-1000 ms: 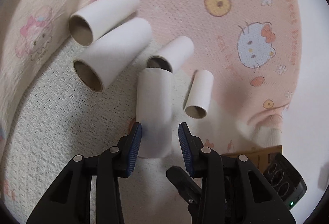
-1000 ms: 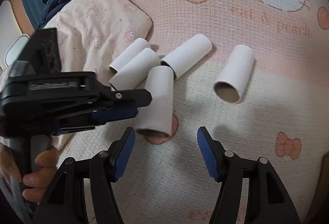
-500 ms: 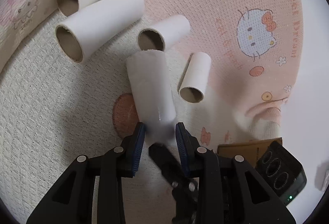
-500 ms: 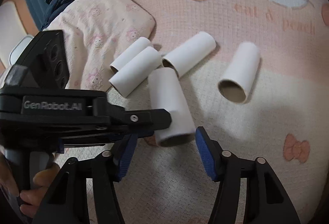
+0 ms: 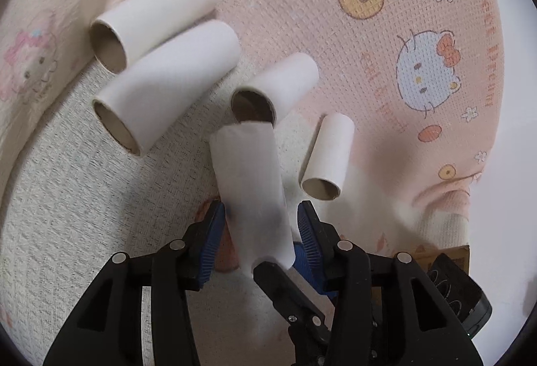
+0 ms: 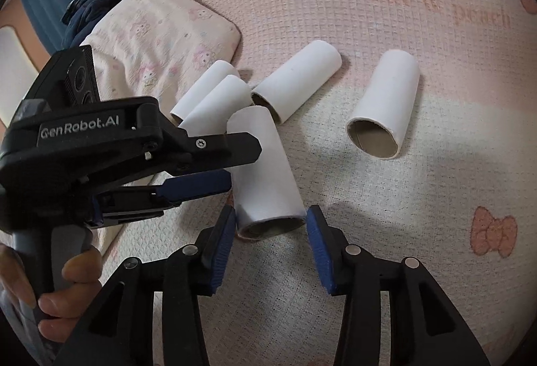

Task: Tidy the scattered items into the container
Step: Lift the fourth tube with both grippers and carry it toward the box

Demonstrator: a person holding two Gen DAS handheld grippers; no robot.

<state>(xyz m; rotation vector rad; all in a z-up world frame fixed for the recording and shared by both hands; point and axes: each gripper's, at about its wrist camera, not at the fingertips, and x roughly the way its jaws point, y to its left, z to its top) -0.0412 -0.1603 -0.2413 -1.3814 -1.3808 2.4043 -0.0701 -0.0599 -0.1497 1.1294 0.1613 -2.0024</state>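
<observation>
Several white cardboard tubes lie on a pink and cream cartoon blanket (image 5: 335, 40). One tube (image 5: 251, 198) (image 6: 265, 171) lies between both grippers. My left gripper (image 5: 261, 231) straddles its middle with its jaws opening, and a gap shows at the right pad. My right gripper (image 6: 270, 242) is closing on the tube's near open end, and both pads meet its sides. A black finger (image 5: 282, 285) of the right gripper shows under that end in the left wrist view. The left gripper (image 6: 241, 164) reaches in from the left in the right wrist view.
Loose tubes lie nearby: two side by side (image 5: 154, 20) (image 5: 167, 84), one just beyond (image 5: 278, 84) (image 6: 295, 84), one apart (image 5: 329, 158) (image 6: 386, 104). A folded cartoon cloth (image 6: 151, 40) lies at the left. A brown cardboard edge (image 5: 436, 255) and a black device (image 5: 463, 292) sit lower right.
The left jaws squeezed the tube, swung its near end to the right, then widened off it. The right jaws narrowed and closed in on that end.
</observation>
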